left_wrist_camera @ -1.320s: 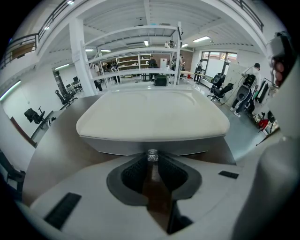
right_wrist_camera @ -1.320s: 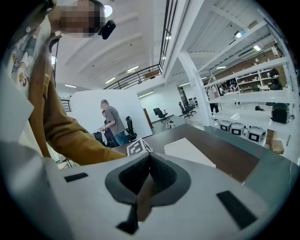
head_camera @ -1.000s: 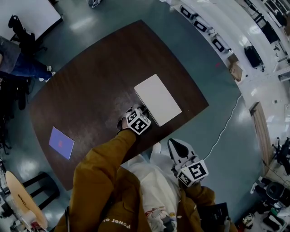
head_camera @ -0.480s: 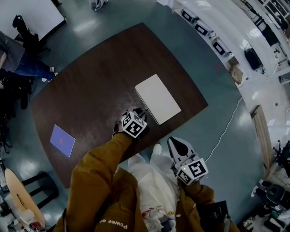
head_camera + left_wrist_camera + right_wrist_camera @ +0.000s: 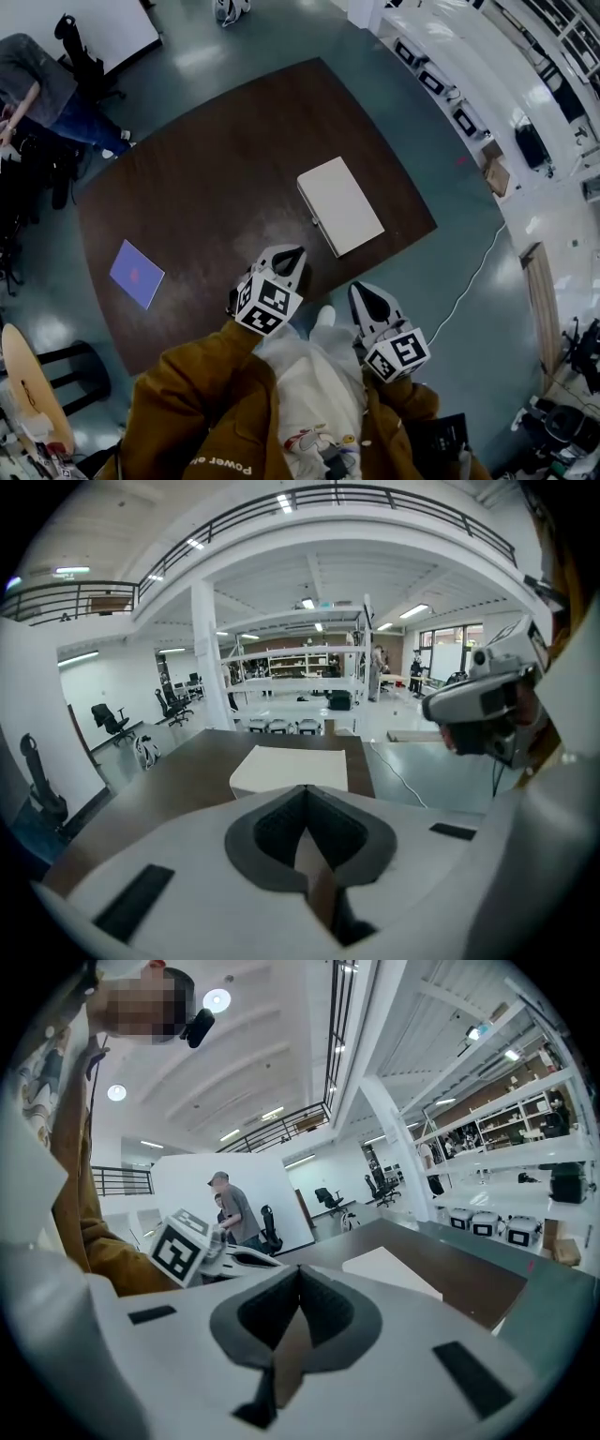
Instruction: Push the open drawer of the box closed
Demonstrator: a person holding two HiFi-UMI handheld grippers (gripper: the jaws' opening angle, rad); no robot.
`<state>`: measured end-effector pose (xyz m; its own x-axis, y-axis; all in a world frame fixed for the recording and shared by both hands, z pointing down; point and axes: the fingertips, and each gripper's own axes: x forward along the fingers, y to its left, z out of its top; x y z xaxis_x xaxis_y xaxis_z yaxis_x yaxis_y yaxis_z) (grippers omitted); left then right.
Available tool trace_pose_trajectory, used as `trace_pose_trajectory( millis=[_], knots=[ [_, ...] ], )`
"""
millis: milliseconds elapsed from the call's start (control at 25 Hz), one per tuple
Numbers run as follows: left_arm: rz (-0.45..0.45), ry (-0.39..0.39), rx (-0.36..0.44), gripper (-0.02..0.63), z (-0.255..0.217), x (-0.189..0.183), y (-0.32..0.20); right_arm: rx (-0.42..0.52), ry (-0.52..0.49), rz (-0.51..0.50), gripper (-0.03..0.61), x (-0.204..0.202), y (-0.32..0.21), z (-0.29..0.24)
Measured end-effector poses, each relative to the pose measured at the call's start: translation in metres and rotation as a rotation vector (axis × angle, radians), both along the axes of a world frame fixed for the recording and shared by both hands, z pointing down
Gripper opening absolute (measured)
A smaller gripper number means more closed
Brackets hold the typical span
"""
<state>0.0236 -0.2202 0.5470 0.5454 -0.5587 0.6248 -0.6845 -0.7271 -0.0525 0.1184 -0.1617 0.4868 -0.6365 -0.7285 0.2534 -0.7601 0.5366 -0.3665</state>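
The flat white box lies on the dark brown table, right of centre; its drawer front looks flush with the body. In the left gripper view the box sits ahead, well clear of the jaws. My left gripper hovers over the table's near edge, short of the box; its jaws have just been closing and now meet with nothing between them. My right gripper hangs off the table's near side by my body, its jaws together and empty.
A purple-blue sheet lies on the table's left part. A seated person is at the far left beyond the table. A stool stands at lower left, and a cable runs over the floor on the right.
My left gripper has drawn back from the box's near edge toward my body and risen, and its jaws have shut. The right gripper has hardly moved.
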Motion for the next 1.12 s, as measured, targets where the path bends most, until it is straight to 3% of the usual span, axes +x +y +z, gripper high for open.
trace_pose_trajectory(
  millis=[440, 1120],
  knots=[
    [-0.152, 0.180, -0.010, 0.006, -0.067, -0.007, 0.078, 0.033, 0.023, -0.065, 0.006, -0.026, 0.018, -0.011],
    [-0.261, 0.245, 0.012, 0.005, -0.077, -0.014, 0.106, 0.060, 0.033, -0.136, 0.006, -0.056, 0.036, -0.023]
  ],
)
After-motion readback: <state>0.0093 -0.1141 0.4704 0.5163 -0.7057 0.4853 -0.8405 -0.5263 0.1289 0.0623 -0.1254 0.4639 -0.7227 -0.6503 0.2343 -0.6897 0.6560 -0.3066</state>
